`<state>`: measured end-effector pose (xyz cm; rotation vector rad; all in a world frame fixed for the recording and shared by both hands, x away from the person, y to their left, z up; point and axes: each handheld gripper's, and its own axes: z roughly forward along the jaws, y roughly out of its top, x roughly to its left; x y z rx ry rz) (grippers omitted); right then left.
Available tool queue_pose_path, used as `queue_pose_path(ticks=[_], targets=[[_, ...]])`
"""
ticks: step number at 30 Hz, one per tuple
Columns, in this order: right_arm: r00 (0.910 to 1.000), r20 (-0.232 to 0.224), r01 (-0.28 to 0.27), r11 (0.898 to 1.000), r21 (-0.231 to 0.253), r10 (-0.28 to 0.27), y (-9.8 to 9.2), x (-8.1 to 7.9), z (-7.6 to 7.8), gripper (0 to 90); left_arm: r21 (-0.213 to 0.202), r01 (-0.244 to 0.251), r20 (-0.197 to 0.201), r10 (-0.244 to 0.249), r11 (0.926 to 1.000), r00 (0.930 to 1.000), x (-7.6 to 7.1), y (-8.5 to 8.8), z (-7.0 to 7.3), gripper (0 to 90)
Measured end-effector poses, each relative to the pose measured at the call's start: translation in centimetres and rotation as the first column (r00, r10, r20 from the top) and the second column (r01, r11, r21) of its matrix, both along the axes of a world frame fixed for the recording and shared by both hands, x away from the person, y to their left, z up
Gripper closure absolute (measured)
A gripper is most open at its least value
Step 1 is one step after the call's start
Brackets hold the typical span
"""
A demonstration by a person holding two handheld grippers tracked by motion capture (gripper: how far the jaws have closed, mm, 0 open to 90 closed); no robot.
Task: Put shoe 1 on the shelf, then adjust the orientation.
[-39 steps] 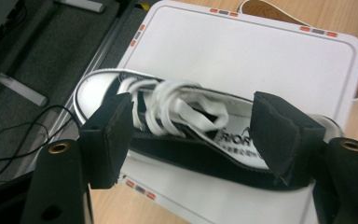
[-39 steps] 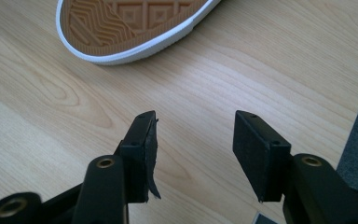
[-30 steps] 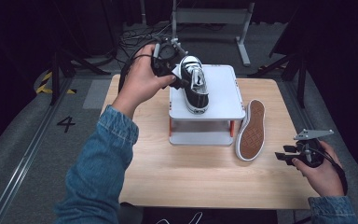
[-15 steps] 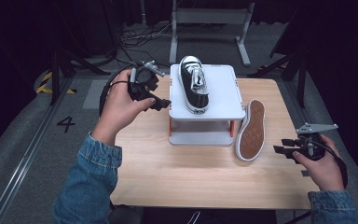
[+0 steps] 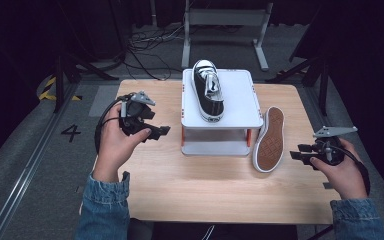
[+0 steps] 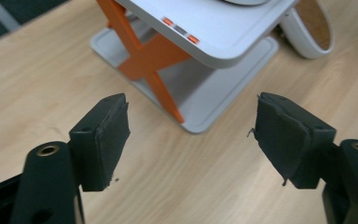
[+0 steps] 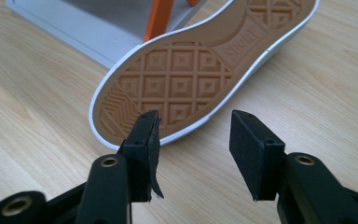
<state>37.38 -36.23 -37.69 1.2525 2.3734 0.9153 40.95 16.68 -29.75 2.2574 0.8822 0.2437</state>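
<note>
A black sneaker [image 5: 209, 90] with a white toe stands upright on the top of a white two-level stand [image 5: 240, 100] with orange struts. Its mate [image 5: 269, 141] leans on its side against the stand's right end, tan sole [image 7: 191, 60] facing out. My left gripper [image 5: 161, 131] hovers left of the stand and points at it, open and empty [image 6: 191, 140]; its jaws have just closed a touch. My right gripper [image 5: 296, 152] is right of the leaning shoe, open [image 7: 193, 144], aimed at the sole's edge and apart from it. Its jaws have just narrowed a little with nothing between them.
The light wooden table [image 5: 205, 200] has bare room in front of the stand. Beyond its far edge the dark floor holds cables and a metal frame [image 5: 225, 20]. The stand's lower shelf [image 6: 214, 93] holds nothing that I can see.
My left hand has drawn away from the sneaker on the stand, moving left and down toward the near side. The sneaker stays on the stand. The right hand has hardly moved.
</note>
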Motion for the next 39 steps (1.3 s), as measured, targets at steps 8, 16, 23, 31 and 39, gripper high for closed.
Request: queue_pose_path(ticks=[8,16,23,31,39], targets=[[0.9994,-0.035,0.000,0.999,-0.041,-0.002,0.8,1.3,0.4,58.4,0.053,0.017,-0.002,-0.017,0.9984,0.9999,0.0,-0.2,-0.8,26.5],[0.9973,-0.067,0.027,0.998,-0.060,-0.031,1.3,2.9,0.5,77.4,0.079,0.003,-0.024,-0.001,0.9969,0.9997,0.1,0.2,-1.6,26.4],[0.9912,-0.109,0.063,0.992,-0.108,-0.075,2.4,5.4,-0.1,90.0,0.088,-0.008,-0.042,0.012,0.9961,0.9990,0.2,0.5,-2.1,26.4],[0.9755,-0.185,0.087,0.981,-0.175,-0.120,2.5,7.9,-2.6,90.0,0.091,-0.008,-0.038,0.012,0.9958,0.9992,0.2,0.8,-2.0,26.4],[0.9492,-0.256,0.145,0.976,-0.161,-0.183,0.1,8.4,-6.1,88.1,0.085,-0.016,-0.041,0.019,0.9963,0.9990,-0.1,1.3,-2.1,26.3]])
